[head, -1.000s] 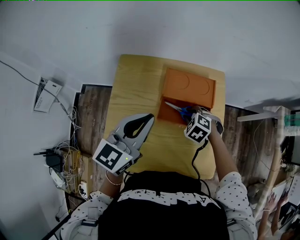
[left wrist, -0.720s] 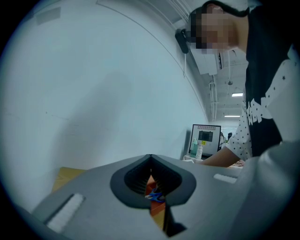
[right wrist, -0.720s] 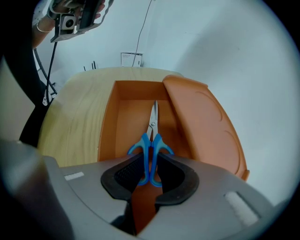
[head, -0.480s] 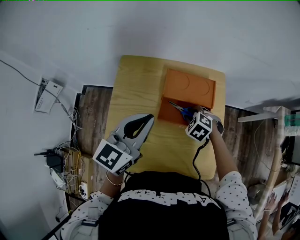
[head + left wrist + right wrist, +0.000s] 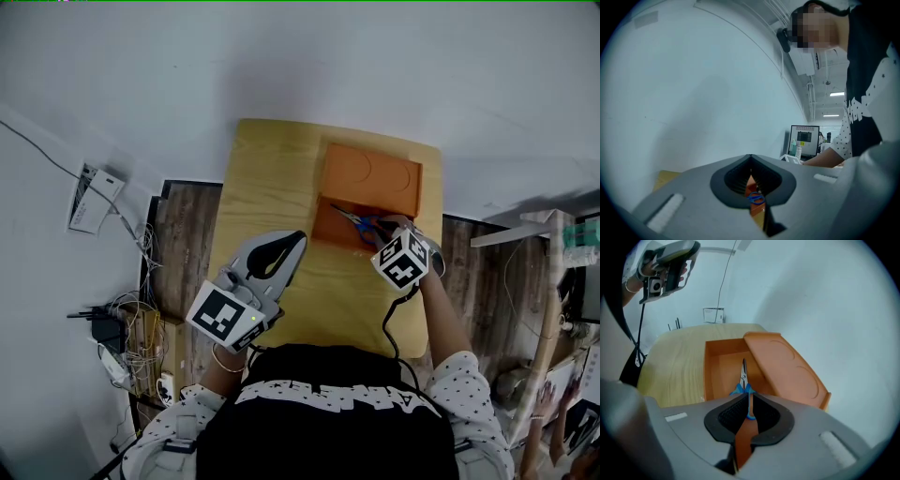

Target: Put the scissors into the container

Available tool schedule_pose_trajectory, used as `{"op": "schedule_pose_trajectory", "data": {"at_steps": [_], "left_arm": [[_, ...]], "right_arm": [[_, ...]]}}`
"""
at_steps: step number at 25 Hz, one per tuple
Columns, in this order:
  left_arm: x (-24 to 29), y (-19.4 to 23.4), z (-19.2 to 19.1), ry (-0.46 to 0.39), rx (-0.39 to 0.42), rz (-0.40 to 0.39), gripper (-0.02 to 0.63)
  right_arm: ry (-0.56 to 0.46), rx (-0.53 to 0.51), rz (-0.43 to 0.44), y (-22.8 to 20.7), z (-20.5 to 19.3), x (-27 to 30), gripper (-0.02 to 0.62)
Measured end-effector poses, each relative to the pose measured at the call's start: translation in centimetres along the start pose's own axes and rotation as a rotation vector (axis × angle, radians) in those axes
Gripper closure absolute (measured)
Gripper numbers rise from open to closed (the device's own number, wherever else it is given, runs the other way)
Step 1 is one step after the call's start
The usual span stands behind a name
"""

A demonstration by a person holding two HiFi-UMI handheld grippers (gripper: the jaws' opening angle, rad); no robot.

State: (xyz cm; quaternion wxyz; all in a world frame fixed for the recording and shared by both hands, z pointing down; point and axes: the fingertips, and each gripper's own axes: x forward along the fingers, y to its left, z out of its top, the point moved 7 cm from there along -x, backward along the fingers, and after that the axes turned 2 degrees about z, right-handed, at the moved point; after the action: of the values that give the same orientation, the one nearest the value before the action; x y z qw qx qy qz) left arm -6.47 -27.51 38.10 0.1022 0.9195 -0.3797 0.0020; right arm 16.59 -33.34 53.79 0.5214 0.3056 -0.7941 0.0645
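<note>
1. LEFT: The left gripper (image 5: 294,239) hangs over the near left part of the wooden table (image 5: 272,169). Its jaws are together and empty, and it is well apart from the work.

2. CENTRE: The orange container (image 5: 328,232) stands open, with its lid (image 5: 370,176) tipped back on the far side. The scissors (image 5: 356,219) are already inside and appear to rest on the floor of the box. Their blue handles are toward the person.

3. RIGHT: The right gripper (image 5: 382,231) points steeply down at the near end of the box. Its jaws have just been closing and now stand all but together. The blue handles show just past the tips and through the slit behind them. Nothing looks clamped.

4. THE KEY RELATION: Seen from the right gripper, the scissors lie just ahead of and below its tips. Their long axis runs straight away from it, handles nearest and blades aimed at the far wall. The right hand is much the nearer of the two. Any further move on the scissors or the lid would likely fall to it, and it would need to clear the handles without dragging them.

5. WHAT HAS CHANGED: A second ago the right jaws stood wide over the same spot. The scissors keep their place and heading in the box, and the left gripper has not stirred.
</note>
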Motion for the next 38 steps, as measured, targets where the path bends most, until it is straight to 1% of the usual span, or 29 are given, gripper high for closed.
{"op": "schedule_pose_trajectory", "data": {"at_steps": [2,7,10,12,15,20,22,25,29,31,35,38], "left_arm": [[-0.1,-0.3,0.1,-0.005,0.0,0.004,0.604],[-0.4,-1.2,0.3,-0.004,0.024,0.0,0.604],[-0.5,-1.9,0.6,-0.021,0.032,-0.018,0.604],[-0.6,-2.5,0.9,-0.035,0.037,-0.034,0.604],[-0.8,-3.2,1.2,-0.04,0.044,-0.056,0.606],[-1.4,-4.2,1.4,-0.045,0.052,-0.081,0.606],[-1.5,-4.6,1.6,-0.052,0.059,-0.097,0.605],[-1.8,-5.1,1.7,-0.054,0.063,-0.118,0.605],[-1.8,-5.5,1.9,-0.061,0.077,-0.144,0.604],[-1.9,-5.8,1.8,-0.058,0.082,-0.158,0.606],[-2.0,-6.0,1.7,-0.052,0.086,-0.176,0.604],[-1.9,-6.1,1.8,-0.048,0.083,-0.186,0.605]], "right_arm": [[-0.042,0.044,-0.034,0.0,0.0,-1.1,0.581],[-0.167,0.154,-0.097,1.0,0.7,-4.7,0.581],[-0.247,0.215,-0.153,1.7,1.3,-7.3,0.581],[-0.297,0.255,-0.175,2.2,1.7,-9.0,0.581],[-0.385,0.32,-0.192,2.9,2.2,-11.5,0.581],[-0.545,0.467,-0.175,4.2,2.2,-15.1,0.581],[-0.6,0.509,-0.186,4.6,2.2,-16.5,0.581],[-0.638,0.529,-0.201,5.2,2.1,-18.1,0.581],[-0.714,0.549,-0.184,6.2,2.5,-19.5,0.581],[-0.727,0.551,-0.186,6.8,2.5,-20.0,0.581],[-0.776,0.561,-0.154,7.8,2.6,-21.1,0.581],[-0.785,0.571,-0.17,8.0,2.6,-21.6,0.581]]}}
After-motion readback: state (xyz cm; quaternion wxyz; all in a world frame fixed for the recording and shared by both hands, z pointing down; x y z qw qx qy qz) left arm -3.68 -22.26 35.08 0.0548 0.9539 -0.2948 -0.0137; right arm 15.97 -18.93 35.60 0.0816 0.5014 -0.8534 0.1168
